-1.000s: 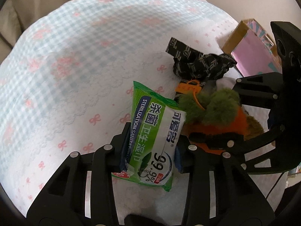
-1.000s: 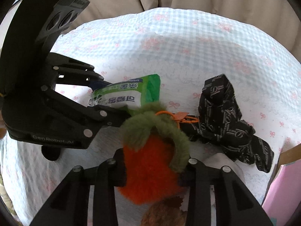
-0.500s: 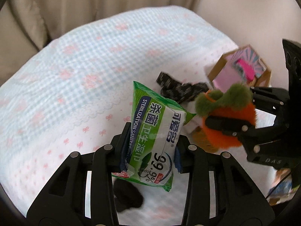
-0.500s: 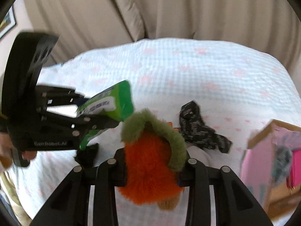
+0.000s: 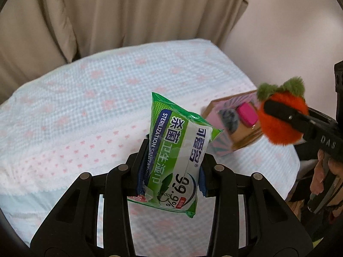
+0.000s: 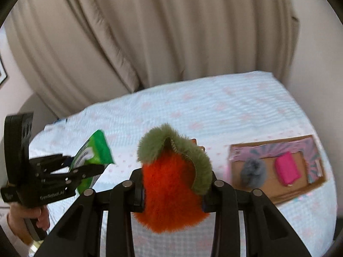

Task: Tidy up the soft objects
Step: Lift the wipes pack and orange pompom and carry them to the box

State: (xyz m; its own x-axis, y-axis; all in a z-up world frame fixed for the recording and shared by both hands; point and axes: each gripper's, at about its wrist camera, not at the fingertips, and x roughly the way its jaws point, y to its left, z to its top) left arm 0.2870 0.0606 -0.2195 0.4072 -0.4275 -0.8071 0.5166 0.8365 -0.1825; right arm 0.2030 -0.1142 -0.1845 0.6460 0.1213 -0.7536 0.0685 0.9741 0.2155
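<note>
1. The left claw (image 5: 170, 171) is pinching a green wet-wipes pack (image 5: 178, 156) between its fingers, holding it upright above the bed (image 5: 85, 98).
2. The right claw (image 6: 173, 189) is squeezing an orange plush toy (image 6: 169, 194) with a green fuzzy top, also lifted clear of the bed; the toy is bulging out below the fingers.
3. From the left claw, the right claw is showing off to the right and farther ahead, with the plush toy hanging over the near edge of an open cardboard box (image 5: 233, 126).
4. From the right claw, the box is lying ahead and to the right on the checked bedspread, and it is holding a grey fuzzy item (image 6: 254, 172) beside a pink pouch (image 6: 287, 169).
5. A beige curtain (image 6: 150, 34) is hanging beyond the bed.
</note>
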